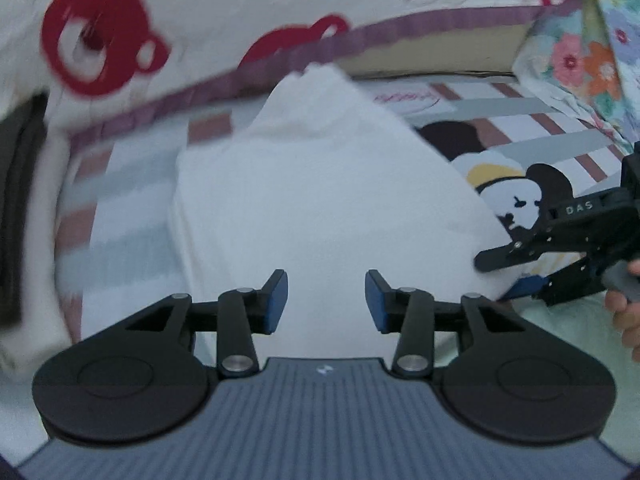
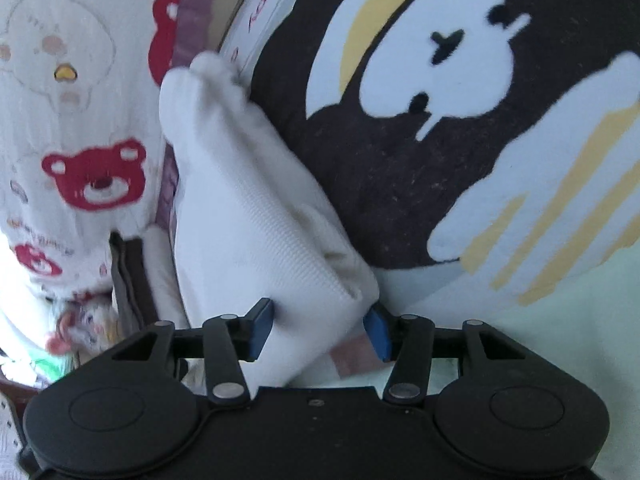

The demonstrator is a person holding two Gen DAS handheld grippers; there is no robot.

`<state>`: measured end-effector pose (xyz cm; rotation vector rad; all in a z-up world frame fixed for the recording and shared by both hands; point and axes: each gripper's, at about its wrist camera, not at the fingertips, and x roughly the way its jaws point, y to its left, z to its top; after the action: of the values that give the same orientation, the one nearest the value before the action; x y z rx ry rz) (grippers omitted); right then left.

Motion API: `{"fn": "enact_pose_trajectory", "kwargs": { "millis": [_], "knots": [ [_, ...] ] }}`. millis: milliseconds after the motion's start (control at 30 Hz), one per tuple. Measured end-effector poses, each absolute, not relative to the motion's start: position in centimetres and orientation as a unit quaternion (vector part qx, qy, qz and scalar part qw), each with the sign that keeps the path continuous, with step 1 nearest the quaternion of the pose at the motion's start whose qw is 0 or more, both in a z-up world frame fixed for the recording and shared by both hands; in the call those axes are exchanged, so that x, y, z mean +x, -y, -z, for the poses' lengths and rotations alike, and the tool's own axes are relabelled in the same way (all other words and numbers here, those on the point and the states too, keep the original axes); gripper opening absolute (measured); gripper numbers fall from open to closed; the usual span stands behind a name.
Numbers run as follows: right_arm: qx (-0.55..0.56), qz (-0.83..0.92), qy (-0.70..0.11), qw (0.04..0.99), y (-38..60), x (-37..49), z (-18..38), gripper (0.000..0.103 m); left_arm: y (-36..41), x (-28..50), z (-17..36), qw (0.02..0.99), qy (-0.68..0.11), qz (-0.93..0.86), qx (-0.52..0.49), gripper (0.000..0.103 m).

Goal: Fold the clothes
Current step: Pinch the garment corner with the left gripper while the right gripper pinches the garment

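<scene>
Two grippers over one white folded garment (image 1: 320,184) lying on a striped bed sheet (image 1: 120,184) with a panda print (image 1: 516,204). Left gripper (image 1: 326,300) spread, hovering above the garment's near edge, nothing between its pads. Right gripper (image 2: 318,330) spread too; the garment's corner sits between its blue pads (image 2: 262,330), not pinched. Bear-print quilt (image 1: 192,12) beyond. A hand (image 1: 628,312) shows at right edge.

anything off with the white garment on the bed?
Mildly: the white garment lies folded to a lopsided, tapered shape, one corner bunched against the dark panda print. No damage visible. Both the left gripper and right gripper are open.
</scene>
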<state>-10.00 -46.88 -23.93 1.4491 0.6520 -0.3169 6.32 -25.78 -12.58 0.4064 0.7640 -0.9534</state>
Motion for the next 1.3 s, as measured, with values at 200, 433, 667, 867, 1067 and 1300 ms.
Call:
{"fn": "enact_pose_trajectory", "kwargs": {
  "millis": [200,433,667,867,1067,1300],
  "knots": [
    [0.57,0.14,-0.256,0.768,45.8,-9.1,22.2,0.032,26.0,3.7,13.6,0.788,-0.303,0.493,0.21,0.043],
    [0.479,0.074,-0.243,0.84,45.9,-6.4,16.4,0.03,26.9,0.3,12.7,0.781,-0.234,0.533,0.227,0.063],
    [0.453,0.007,-0.281,0.846,46.0,-3.6,12.7,0.029,29.5,0.9,13.0,0.799,-0.255,0.495,0.226,0.069],
    [0.438,-0.045,-0.327,0.837,46.8,-0.9,11.1,0.033,28.1,4.8,12.0,0.832,-0.286,0.447,0.164,0.02],
    [0.514,-0.022,-0.289,0.807,51.5,-2.2,10.9,0.083,26.4,7.9,12.0,0.83,-0.337,0.436,0.089,0.019],
    [0.556,0.047,-0.372,0.742,56.5,1.7,16.0,0.087,26.0,8.1,12.3,0.823,-0.344,0.444,0.083,0.019]
  ]
}}
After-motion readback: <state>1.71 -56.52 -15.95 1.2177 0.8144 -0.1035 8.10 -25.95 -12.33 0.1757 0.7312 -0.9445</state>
